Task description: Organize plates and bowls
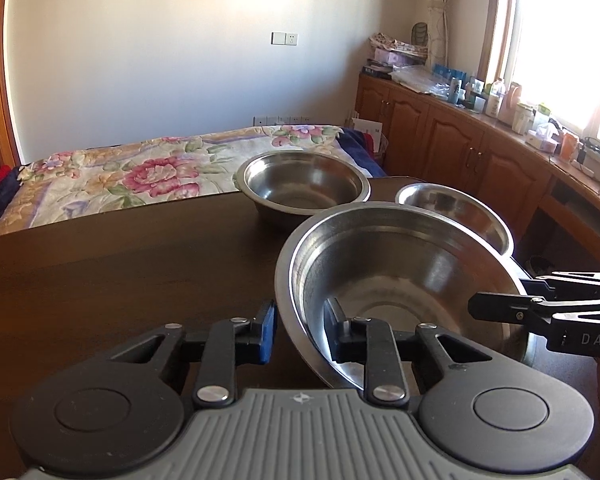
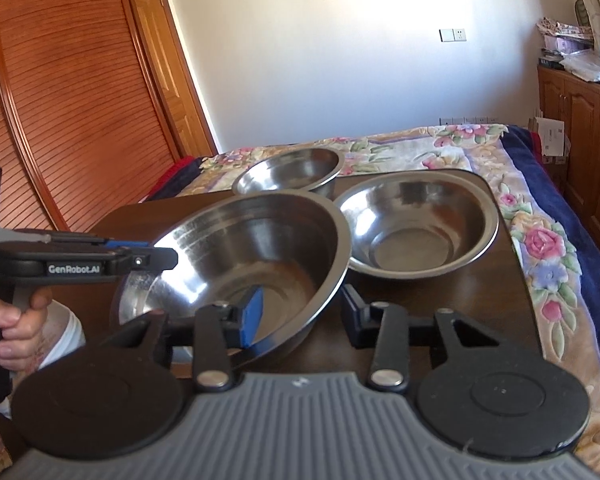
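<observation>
dark bench (image 1: 120, 272) before a floral bed: 3 bowls unstacked, none nested. both grippers' fingers straddle the big bowl (image 1: 400, 272) rim, apart; others at 12 and 1 o'clock.

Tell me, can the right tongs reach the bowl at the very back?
Probably not straight away. The right tongs straddle the big bowl's rim, and that bowl sits between them and the back bowl. They would need to lift over it.

Dark wooden table (image 2: 512, 280): two steel bowls (image 2: 416, 232) (image 2: 292, 176) resting on it.
</observation>
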Demonstrator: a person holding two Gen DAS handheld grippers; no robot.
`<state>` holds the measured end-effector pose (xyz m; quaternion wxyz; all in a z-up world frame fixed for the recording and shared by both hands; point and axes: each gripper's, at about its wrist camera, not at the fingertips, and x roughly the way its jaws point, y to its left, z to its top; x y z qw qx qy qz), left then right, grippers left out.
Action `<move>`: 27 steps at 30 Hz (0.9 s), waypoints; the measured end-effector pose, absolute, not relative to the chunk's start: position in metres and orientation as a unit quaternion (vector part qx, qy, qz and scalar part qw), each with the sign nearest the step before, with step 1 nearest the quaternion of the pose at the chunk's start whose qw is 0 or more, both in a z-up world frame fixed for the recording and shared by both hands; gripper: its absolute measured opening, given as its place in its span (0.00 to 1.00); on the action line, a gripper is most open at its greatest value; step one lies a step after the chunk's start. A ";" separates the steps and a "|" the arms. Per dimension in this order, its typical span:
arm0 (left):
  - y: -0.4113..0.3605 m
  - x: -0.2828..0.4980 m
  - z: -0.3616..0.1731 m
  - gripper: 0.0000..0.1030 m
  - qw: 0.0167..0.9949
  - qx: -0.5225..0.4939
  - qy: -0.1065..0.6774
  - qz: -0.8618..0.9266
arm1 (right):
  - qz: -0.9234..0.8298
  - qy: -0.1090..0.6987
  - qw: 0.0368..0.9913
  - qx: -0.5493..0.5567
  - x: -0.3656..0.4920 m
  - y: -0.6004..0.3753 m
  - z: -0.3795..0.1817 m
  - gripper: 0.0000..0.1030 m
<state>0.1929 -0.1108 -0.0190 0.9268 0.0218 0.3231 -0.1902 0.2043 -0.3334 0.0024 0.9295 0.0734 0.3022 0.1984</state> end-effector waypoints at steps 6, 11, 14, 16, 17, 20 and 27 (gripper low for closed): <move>-0.109 0.184 -0.016 0.25 0.925 0.016 0.324 -0.199 | 0.191 0.301 0.930 0.093 0.200 -0.335 0.002 0.32; -0.108 0.168 -0.009 0.24 0.927 0.022 0.312 -0.207 | 0.185 0.303 0.929 0.103 0.197 -0.338 0.005 0.29; -0.105 0.158 -0.004 0.24 0.930 0.021 0.303 -0.210 | 0.182 0.298 0.932 0.103 0.190 -0.337 0.008 0.29; -0.103 0.151 -0.001 0.24 0.930 0.020 0.298 -0.213 | 0.181 0.293 0.933 0.101 0.185 -0.337 0.011 0.28; -0.102 0.149 0.000 0.24 0.930 0.019 0.297 -0.215 | 0.181 0.290 0.934 0.101 0.182 -0.337 0.013 0.28; -0.099 0.139 0.002 0.25 0.930 0.016 0.293 -0.221 | 0.179 0.285 0.936 0.100 0.177 -0.336 0.018 0.28; -0.090 0.119 -0.003 0.26 0.926 0.018 0.294 -0.237 | 0.173 0.283 0.938 0.096 0.161 -0.330 0.022 0.28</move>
